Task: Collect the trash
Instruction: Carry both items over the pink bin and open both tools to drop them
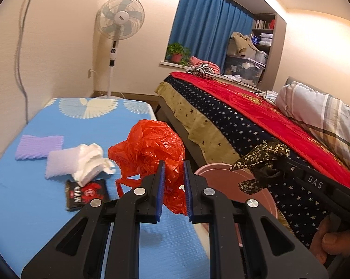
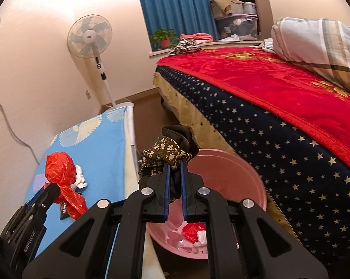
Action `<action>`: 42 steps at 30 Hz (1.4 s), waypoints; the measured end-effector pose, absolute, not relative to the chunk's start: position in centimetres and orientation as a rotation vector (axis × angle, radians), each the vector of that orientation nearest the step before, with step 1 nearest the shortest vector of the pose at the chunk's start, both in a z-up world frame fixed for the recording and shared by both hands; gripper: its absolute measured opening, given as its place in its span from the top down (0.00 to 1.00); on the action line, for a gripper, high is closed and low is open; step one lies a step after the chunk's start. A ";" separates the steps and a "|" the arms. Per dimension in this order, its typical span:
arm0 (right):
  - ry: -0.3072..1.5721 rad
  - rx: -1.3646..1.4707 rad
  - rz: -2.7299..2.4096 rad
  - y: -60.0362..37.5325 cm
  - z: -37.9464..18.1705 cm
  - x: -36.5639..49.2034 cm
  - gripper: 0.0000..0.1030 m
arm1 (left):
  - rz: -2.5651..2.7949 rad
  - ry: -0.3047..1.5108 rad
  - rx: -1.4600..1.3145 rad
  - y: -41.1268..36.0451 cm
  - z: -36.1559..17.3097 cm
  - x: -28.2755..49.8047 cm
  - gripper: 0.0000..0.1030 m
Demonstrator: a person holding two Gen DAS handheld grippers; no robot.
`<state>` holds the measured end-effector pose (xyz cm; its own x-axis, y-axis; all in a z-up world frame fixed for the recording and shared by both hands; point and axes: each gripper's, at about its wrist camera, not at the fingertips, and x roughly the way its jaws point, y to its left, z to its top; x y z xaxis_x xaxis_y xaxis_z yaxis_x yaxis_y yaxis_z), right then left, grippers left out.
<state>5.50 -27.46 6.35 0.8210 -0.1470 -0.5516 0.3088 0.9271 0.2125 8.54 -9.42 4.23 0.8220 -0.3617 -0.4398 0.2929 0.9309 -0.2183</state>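
Left gripper (image 1: 173, 181), marked "GenRobot.AI", jaws clamp red bag (image 1: 151, 144); right gripper (image 2: 175, 176) jaws clamp floral cloth (image 2: 165, 151).

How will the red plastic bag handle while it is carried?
The red plastic bag looks thin and crinkled, so probably floppy and very light. Its film bunches between the left tongs, so it may slip if only loosely pinched.

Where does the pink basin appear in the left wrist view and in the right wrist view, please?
Left wrist view: the pink basin is lower right of centre, between the blue table and the bed, partly hidden behind the right claw.
Right wrist view: the pink basin is at bottom centre, just behind the claw tips, with trash inside.
Shared landmark: the standing fan against the wall.
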 end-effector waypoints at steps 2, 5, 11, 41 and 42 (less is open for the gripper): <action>0.556 0.301 -0.264 -27.8 6.3 5.5 0.92 | -0.366 0.498 -0.142 -10.1 4.0 8.8 0.85; 0.555 0.310 -0.297 -28.7 6.1 5.6 0.92 | -0.392 0.499 -0.146 -10.8 3.7 9.2 0.85; 0.557 0.312 -0.346 -30.1 5.7 5.6 0.92 | -0.460 0.502 -0.149 -12.7 3.3 9.9 0.85; 0.583 0.350 -0.492 -34.1 4.4 4.6 0.64 | -0.621 0.594 -0.149 -18.1 1.1 11.4 0.73; 0.581 0.350 -0.491 -34.1 4.5 4.5 0.62 | -0.615 0.590 -0.154 -17.8 1.3 11.4 0.73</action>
<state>4.52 -34.14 4.48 0.7271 -0.3400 -0.5965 0.5319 0.8282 0.1763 11.39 -17.83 1.29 0.6592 -0.5833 -0.4745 0.4982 0.8115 -0.3055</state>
